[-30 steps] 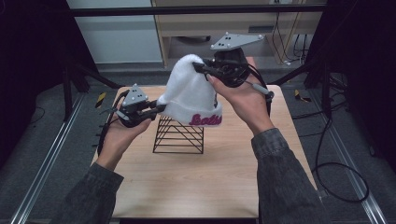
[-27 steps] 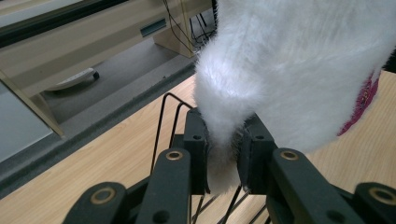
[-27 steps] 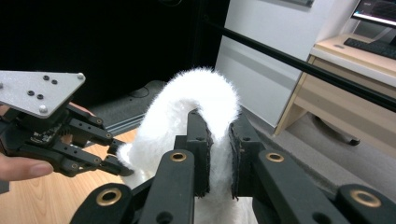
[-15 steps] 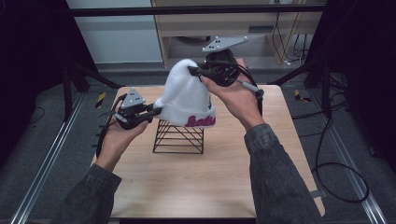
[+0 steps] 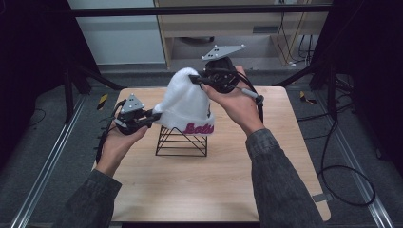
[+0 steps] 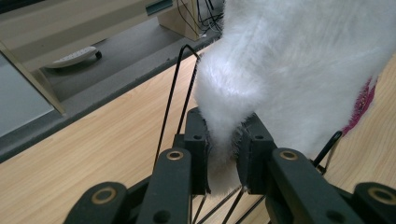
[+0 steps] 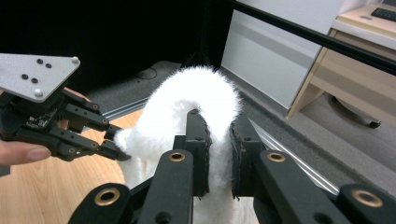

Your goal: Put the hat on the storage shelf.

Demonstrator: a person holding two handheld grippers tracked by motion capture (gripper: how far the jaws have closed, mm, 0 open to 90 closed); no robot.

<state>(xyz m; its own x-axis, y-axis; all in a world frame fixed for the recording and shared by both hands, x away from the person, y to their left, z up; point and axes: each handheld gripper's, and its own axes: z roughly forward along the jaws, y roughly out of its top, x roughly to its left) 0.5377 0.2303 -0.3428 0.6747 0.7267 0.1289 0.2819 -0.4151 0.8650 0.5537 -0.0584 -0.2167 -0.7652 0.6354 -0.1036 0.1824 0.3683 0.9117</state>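
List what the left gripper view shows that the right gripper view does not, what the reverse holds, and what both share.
Left gripper view: the thin black wire stand rising from the light wooden table, and pink lettering at the hat's edge.

Right gripper view: the left gripper with its grey three-cornered plate, a person's fingertip, and a black crossbar.

Both: the fluffy white knit hat, pinched between that view's own black jaws, here the right gripper.

One white fuzzy hat (image 5: 185, 104), one black wire rack (image 5: 182, 141), one wooden table (image 5: 228, 180), two grippers: left gripper (image 5: 153, 114), right gripper (image 5: 194, 78).
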